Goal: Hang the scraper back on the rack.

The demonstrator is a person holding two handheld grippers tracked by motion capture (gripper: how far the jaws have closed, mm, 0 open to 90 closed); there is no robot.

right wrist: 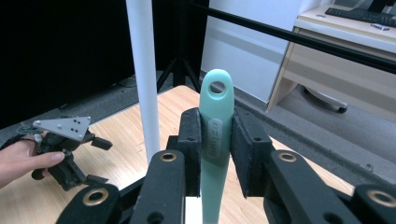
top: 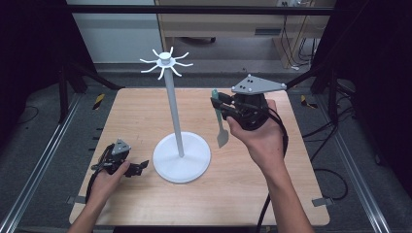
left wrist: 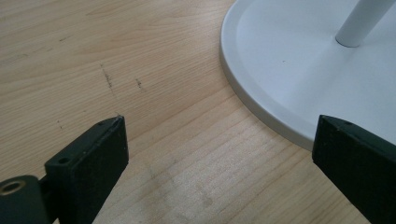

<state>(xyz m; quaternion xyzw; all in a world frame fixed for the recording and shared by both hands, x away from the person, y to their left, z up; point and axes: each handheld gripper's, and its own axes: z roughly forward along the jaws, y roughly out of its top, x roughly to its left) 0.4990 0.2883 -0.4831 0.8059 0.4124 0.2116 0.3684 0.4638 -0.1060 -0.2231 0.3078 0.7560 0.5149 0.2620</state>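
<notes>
Beside the stand [top: 175, 104], your right gripper [top: 219, 108] clamps the spatula [top: 221, 127] by its handle, blade hanging above the table [top: 136, 116]. Light and stiff, maybe slick: keep the grip just below the hanging hole. Your left gripper [top: 142, 167] rests open, empty.

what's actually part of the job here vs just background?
In play:
- green spatula, clamped in the right gripper, hang hole up
- white hook stand, hooks at the top
- left gripper, open, resting beside the stand's base

Background:
- wooden table
- desk beyond the table
- black frame bar
</notes>
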